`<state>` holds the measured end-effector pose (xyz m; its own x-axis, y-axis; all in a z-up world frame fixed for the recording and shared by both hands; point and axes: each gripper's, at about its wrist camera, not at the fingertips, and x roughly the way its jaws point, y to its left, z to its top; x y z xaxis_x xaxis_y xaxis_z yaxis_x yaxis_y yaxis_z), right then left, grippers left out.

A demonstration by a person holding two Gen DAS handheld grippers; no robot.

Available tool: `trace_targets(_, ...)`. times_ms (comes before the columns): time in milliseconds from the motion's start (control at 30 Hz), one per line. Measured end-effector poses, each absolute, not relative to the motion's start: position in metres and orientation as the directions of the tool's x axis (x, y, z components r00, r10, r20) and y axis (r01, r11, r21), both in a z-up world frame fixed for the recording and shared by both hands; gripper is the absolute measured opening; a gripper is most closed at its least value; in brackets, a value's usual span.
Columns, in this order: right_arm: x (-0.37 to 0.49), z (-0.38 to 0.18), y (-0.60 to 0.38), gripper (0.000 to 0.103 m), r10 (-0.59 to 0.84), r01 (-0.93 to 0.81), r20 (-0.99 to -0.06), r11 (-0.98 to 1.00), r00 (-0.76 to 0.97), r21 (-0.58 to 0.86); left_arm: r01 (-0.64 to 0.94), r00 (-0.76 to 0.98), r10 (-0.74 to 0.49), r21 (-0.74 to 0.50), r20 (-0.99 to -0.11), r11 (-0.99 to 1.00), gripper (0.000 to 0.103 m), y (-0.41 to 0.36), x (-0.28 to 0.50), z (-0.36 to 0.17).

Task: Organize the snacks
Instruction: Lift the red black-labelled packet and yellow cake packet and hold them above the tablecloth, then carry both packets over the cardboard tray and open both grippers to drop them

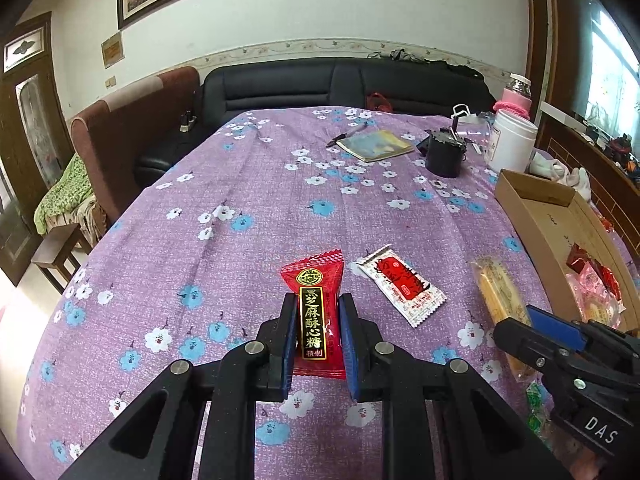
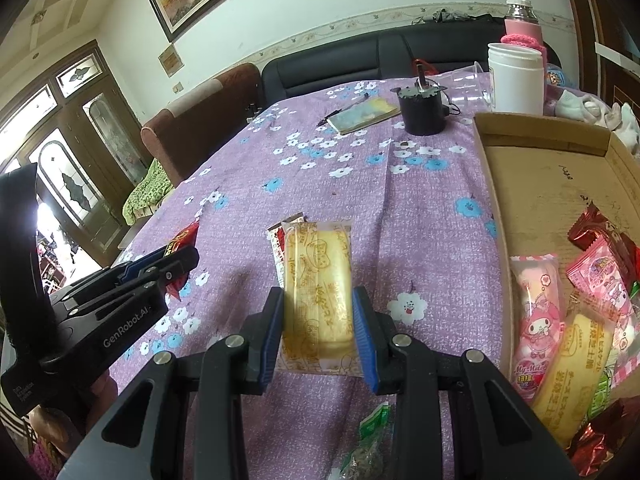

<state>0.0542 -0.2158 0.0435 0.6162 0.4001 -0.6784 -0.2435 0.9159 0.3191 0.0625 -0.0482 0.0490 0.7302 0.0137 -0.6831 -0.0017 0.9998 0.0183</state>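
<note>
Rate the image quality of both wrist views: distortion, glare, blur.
Left wrist view: strong fisheye bending of the table edge, dark corners; the window at right is washed out; the red candy print reads sharp. Right wrist view: same barrel distortion; the glass door at left is blown out; the yellow cake packet looks slightly soft, with faint sheen on its wrapper.

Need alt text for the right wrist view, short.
The right gripper grips a yellow cake pack between its fingers above a purple floral tablecloth. A cardboard box with several snacks in it sits to the right; the left gripper, at left, holds a red candy.
</note>
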Motion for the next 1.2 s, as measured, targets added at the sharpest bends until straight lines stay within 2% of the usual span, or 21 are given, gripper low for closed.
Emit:
trace_targets(267,0.055,0.045,-0.220,0.033,0.406,-0.231,-0.679,0.912,0.611,0.338,-0.004,0.735,0.030,0.040,-0.677,0.999,0.021,-0.051,0.062,0.049)
trace_targets(633,0.057,0.053,-0.235,0.033,0.317,-0.172,-0.676,0.946,0.665,0.274,0.002,0.732,0.033,0.050,-0.680,0.999,0.021,-0.057,0.064,0.042)
trace_targets(767,0.048,0.064,-0.249,0.033,0.334,-0.144,-0.662,0.935,0.672,0.325,-0.004,0.737,0.025,0.033,-0.676,0.999,0.021,-0.057,0.057,0.051)
trace_targets(900,0.025,0.079,-0.261,0.033,0.315,-0.135,-0.638,0.939,0.702,0.315,0.027,0.761,-0.006,0.023,-0.649,0.999,0.021,-0.057,0.037,0.068)
trace_targets(1033,-0.002,0.085,-0.284,0.033,0.308,-0.108,-0.628,0.935,0.715,0.336,0.074,0.749,-0.062,-0.010,-0.660,0.997,0.020,-0.064,0.027,0.077)
trace_targets(1200,-0.024,0.093,-0.317,0.033,0.256,-0.060,-0.612,0.945,0.748,0.322,0.162,0.748,-0.133,-0.016,-0.650,0.987,0.020,-0.097,0.013,0.090)
